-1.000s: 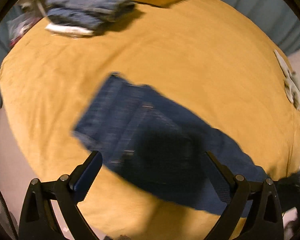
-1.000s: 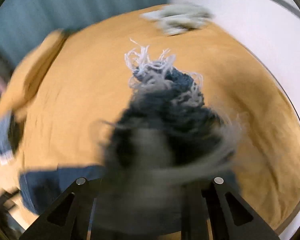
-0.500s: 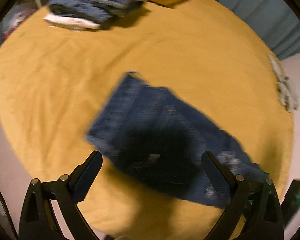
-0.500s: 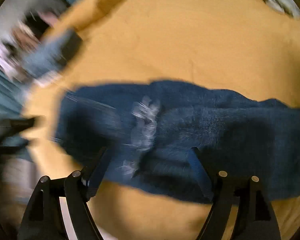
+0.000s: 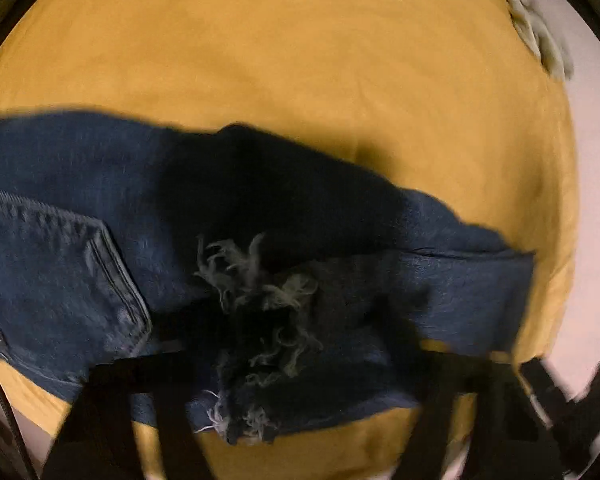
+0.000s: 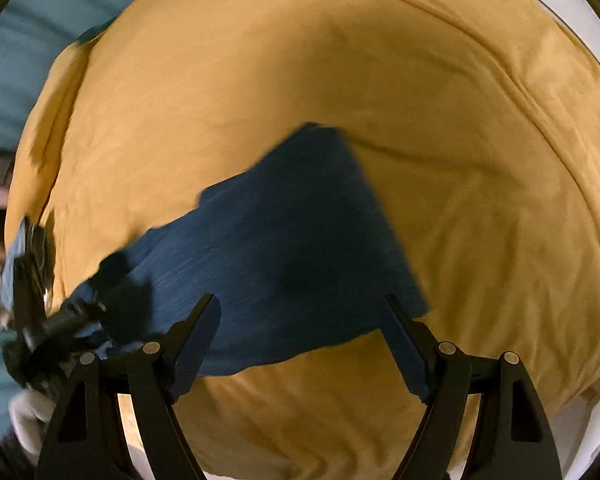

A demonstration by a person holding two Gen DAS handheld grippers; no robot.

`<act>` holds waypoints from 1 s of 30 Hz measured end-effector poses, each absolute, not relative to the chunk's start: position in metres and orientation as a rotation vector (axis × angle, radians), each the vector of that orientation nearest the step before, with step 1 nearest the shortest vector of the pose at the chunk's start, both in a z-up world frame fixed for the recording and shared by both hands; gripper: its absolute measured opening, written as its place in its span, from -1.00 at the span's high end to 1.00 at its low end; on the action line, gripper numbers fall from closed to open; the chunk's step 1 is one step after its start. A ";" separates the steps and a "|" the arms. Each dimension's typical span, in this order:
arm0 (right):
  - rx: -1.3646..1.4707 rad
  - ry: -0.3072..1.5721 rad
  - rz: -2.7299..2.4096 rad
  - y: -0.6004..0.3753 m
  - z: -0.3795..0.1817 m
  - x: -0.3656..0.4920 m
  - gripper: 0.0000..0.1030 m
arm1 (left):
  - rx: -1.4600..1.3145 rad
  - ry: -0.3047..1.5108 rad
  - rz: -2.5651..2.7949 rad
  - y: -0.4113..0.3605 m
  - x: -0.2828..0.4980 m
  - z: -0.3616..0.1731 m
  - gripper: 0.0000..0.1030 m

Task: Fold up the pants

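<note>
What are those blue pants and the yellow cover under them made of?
The pants look like dark blue denim: stitched pocket seams and pale frayed threads at a rip. The yellow bed cover seems a soft, matte woven fabric, perhaps brushed cotton; it creases gently.

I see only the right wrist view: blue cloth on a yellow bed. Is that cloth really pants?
Observer: Yes. The left wrist view shows a stitched back pocket on the jeans.
Operator: Is any part of them ragged?
Observer: A frayed hem with pale loose threads lies folded onto the jeans.
Operator: What is the other gripper doing?
Observer: The left gripper has just been closing its jaws with that hem between them. Blur hides whether they grip it.
</note>
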State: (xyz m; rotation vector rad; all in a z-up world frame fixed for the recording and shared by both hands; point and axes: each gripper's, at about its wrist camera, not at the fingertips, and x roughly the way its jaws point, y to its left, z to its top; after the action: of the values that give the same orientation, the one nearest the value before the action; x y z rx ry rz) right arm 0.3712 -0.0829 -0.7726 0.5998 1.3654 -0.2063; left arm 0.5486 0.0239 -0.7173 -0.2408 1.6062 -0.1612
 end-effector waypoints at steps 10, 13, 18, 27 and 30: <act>0.763 1.427 -0.231 -0.089 -0.812 0.361 -0.62 | -0.104 1.570 -0.159 0.045 0.539 -0.702 0.42; 0.904 1.438 -0.181 -0.084 -0.824 0.352 -0.61 | -0.121 1.592 -0.155 0.044 0.525 -0.698 0.00; 0.914 1.570 -0.207 -0.058 -0.873 0.357 -0.48 | 0.103 1.595 -0.134 0.032 0.486 -0.711 -0.30; 0.582 1.618 -0.025 -0.047 -0.811 0.388 -0.48 | -0.251 1.524 -0.150 0.050 0.513 -0.657 -0.29; 0.523 1.594 -0.020 -0.049 -0.802 0.407 -0.48 | -0.348 1.591 -0.186 0.045 0.533 -0.687 -0.28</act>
State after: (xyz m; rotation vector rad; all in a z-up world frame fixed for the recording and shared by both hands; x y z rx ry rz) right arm 0.4067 -0.0489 -0.8018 0.5232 1.5941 -0.0202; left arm 0.5329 0.0446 -0.6867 -0.3481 1.5913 -0.1865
